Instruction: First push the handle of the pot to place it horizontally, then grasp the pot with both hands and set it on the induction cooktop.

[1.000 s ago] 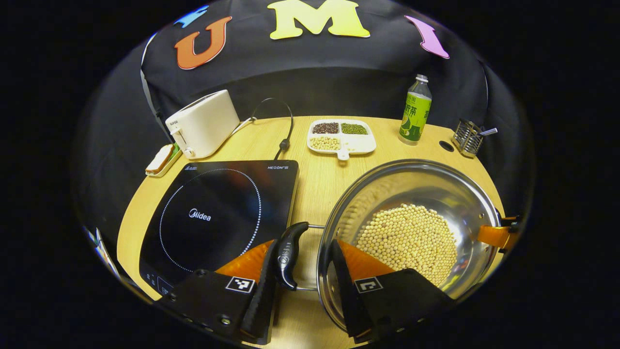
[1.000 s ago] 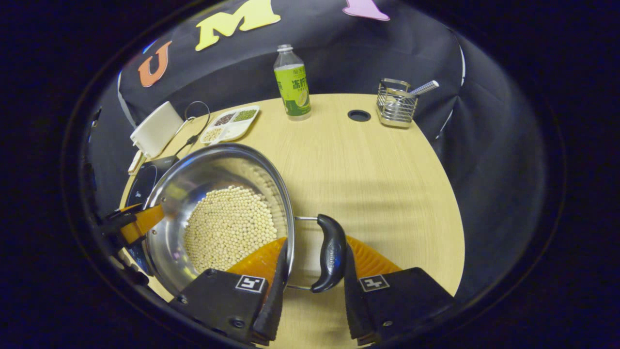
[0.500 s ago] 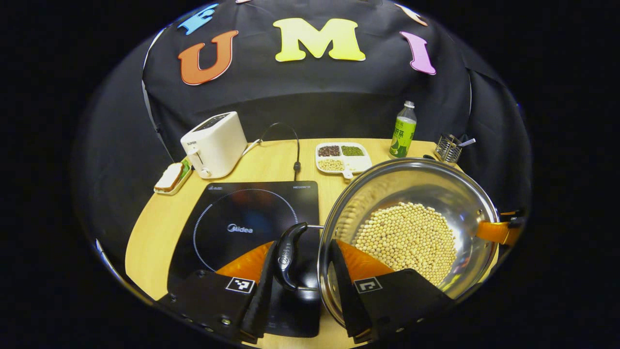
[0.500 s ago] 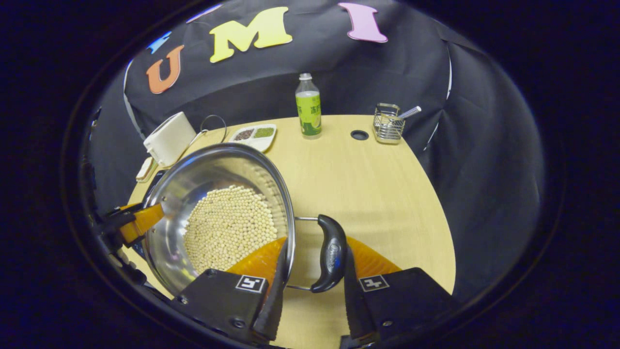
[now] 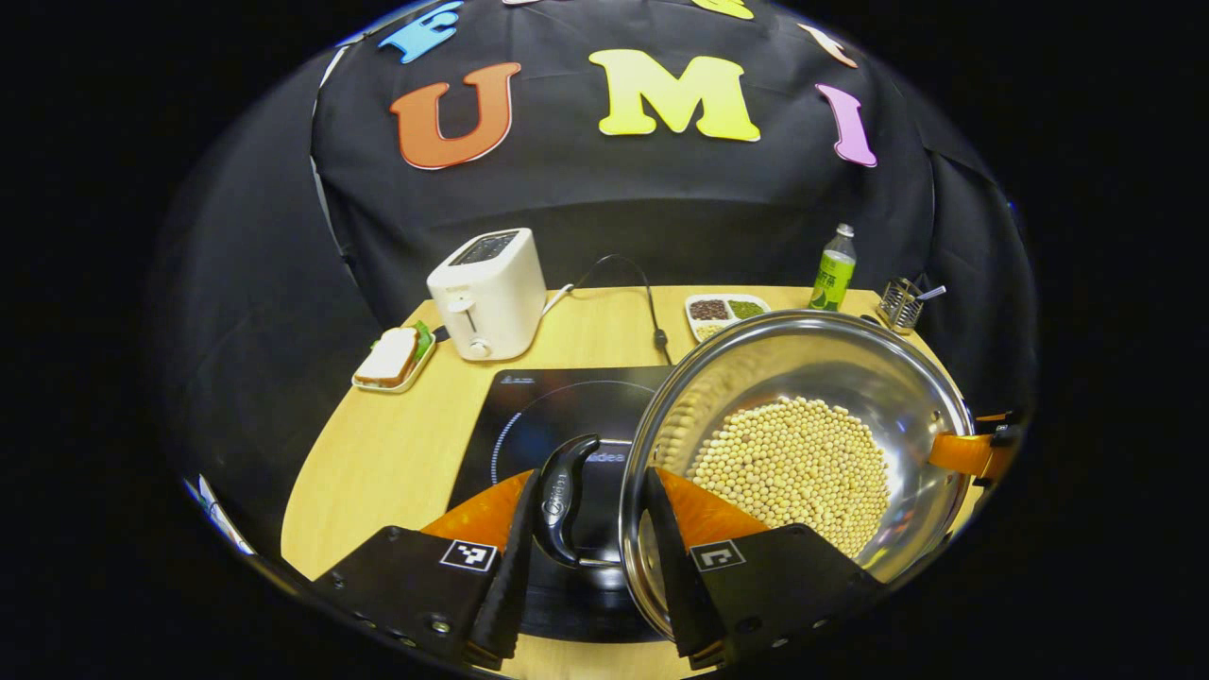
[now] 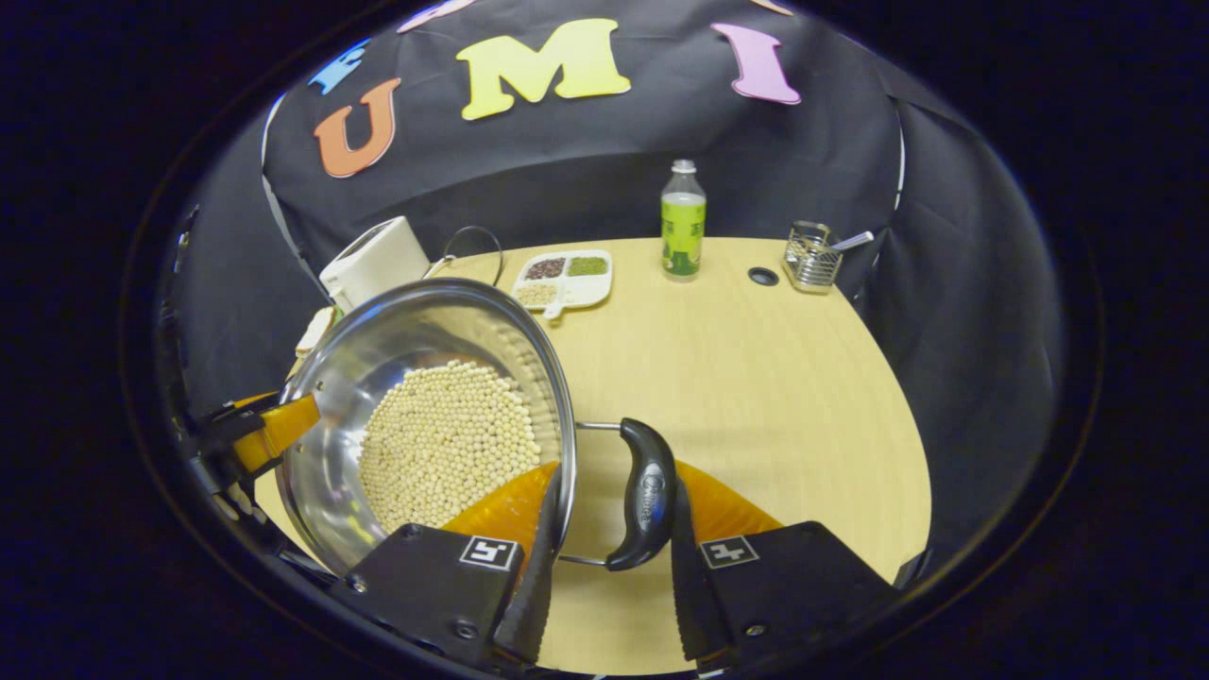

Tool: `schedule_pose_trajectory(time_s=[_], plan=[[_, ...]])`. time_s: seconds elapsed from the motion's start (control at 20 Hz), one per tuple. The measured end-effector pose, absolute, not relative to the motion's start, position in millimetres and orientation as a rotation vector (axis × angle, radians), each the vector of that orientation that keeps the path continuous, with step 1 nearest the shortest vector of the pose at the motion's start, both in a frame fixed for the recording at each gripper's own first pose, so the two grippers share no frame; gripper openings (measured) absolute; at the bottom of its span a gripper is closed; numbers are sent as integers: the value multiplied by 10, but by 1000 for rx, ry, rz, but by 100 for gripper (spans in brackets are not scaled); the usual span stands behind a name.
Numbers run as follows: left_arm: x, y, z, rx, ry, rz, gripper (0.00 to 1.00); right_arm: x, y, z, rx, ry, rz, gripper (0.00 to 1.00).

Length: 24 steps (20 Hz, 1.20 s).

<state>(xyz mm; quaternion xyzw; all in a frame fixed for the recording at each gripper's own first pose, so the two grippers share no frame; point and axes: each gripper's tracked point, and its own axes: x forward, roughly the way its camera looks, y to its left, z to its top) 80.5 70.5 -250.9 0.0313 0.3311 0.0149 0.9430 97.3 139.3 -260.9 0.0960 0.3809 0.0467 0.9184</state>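
Note:
A steel pot [image 5: 850, 368] holding soybeans [image 5: 793, 458] hangs in the air between both grippers, above the right part of the black induction cooktop [image 5: 557, 401]. My left gripper [image 5: 586, 557] is shut on the pot's black left handle [image 5: 564, 491]: one finger presses the handle, the other the pot's inner wall. In the right gripper view the pot [image 6: 378, 349] sits at the left. There my right gripper [image 6: 604, 557] is shut the same way on the right handle [image 6: 645, 496]. The far gripper's orange finger [image 6: 279, 427] shows at the opposite rim.
On the wooden table [image 6: 737, 378] stand a white toaster [image 5: 486, 293] with its cord [image 5: 652, 302], a sandwich on a small plate [image 5: 389, 357], a divided dish of beans [image 6: 564, 279], a green bottle [image 6: 682, 222], a wire rack [image 6: 814, 255] and a cable hole [image 6: 761, 276].
Both grippers have lifted the pot higher and carried it left, from beside the cooktop to above its right part. The table's far objects look smaller now.

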Motion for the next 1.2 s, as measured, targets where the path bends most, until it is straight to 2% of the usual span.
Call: schedule_pose_trajectory(time_s=[0.65,1.2], plan=[[1156,1683,-2592,91,692,68,59,1349,2456,-2572,212,827,122,54],[1428,1976,-2835,89,739,89,59,1694,2804,-2702,195,878,124,54]])
